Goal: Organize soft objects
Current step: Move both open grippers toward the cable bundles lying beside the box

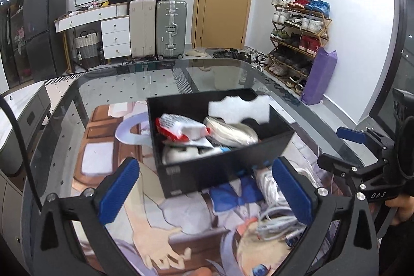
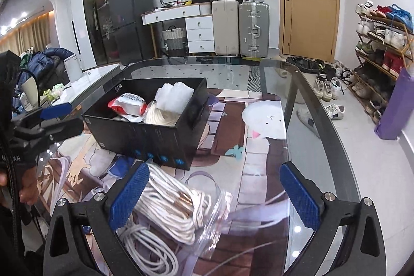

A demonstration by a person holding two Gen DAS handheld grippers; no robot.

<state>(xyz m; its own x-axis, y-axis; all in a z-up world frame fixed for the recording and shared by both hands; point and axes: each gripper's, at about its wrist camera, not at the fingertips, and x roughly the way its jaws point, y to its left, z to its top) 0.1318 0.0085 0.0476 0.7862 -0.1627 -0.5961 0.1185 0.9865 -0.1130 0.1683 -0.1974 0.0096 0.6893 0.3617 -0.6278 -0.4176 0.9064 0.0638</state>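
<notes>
Left wrist view: left tool (image 1: 205,194) spread wide, nothing between its pads. Black box (image 1: 222,144) straight ahead on the table (image 1: 108,95), already holding soft packets. Bagged white cable bundle (image 1: 279,221) lies low right, beside the right-hand pad

Right wrist view: right tool (image 2: 213,194) also spread, empty. Bundle (image 2: 168,208) sits directly under it, against the left-hand pad, long axis running diagonally toward the box (image 2: 147,136). Judgement: right tool nearer; box lies just beyond the bundle
</notes>
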